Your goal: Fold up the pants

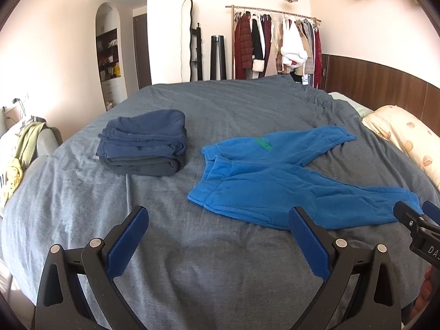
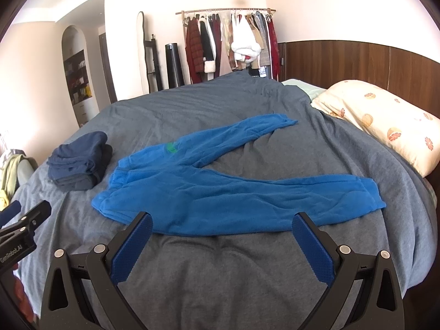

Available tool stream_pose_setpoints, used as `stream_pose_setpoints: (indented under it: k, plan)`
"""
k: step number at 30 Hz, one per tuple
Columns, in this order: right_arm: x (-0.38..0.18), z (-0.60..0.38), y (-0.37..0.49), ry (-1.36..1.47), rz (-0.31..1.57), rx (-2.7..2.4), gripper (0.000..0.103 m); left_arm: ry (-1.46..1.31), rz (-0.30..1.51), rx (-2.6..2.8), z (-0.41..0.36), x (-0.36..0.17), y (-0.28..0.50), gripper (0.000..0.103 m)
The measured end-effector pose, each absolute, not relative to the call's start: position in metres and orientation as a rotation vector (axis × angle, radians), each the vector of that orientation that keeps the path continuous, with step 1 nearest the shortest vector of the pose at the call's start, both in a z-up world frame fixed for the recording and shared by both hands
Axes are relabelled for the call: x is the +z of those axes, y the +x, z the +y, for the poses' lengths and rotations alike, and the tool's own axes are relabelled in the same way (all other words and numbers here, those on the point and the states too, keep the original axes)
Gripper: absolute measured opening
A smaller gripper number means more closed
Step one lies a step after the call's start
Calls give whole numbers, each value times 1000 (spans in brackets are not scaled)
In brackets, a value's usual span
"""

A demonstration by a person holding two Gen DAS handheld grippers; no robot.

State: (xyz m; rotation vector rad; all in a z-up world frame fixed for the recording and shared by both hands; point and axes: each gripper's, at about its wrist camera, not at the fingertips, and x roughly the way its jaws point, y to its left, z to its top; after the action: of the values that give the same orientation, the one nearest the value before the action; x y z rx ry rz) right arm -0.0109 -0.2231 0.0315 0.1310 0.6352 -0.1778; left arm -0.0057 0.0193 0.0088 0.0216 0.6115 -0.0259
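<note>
Bright blue pants [image 1: 275, 176] [image 2: 220, 189] lie spread flat on the grey bed cover [image 1: 192, 247] [image 2: 220, 261], waistband to the left, the two legs splayed apart toward the right. A green mark shows near the waist. My left gripper [image 1: 218, 214] hovers open over the cover just short of the waistband, nothing between its fingers. My right gripper [image 2: 221, 220] is open too, its fingertips at the near edge of the lower leg. Each gripper shows at the edge of the other's view.
A stack of folded dark blue and grey pants [image 1: 144, 143] [image 2: 79, 165] sits left of the blue pair. A floral pillow [image 1: 407, 140] [image 2: 385, 121] lies at the right by the wooden headboard. A clothes rack [image 1: 277, 44] and mirror stand beyond the bed.
</note>
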Motion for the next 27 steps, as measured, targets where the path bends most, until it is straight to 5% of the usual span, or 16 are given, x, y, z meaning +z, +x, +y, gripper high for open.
stream_pose_setpoints:
  k: [27]
  plan:
    - [-37,-235,48,188,764,-237,101,33,732,9,27,-55,70,102]
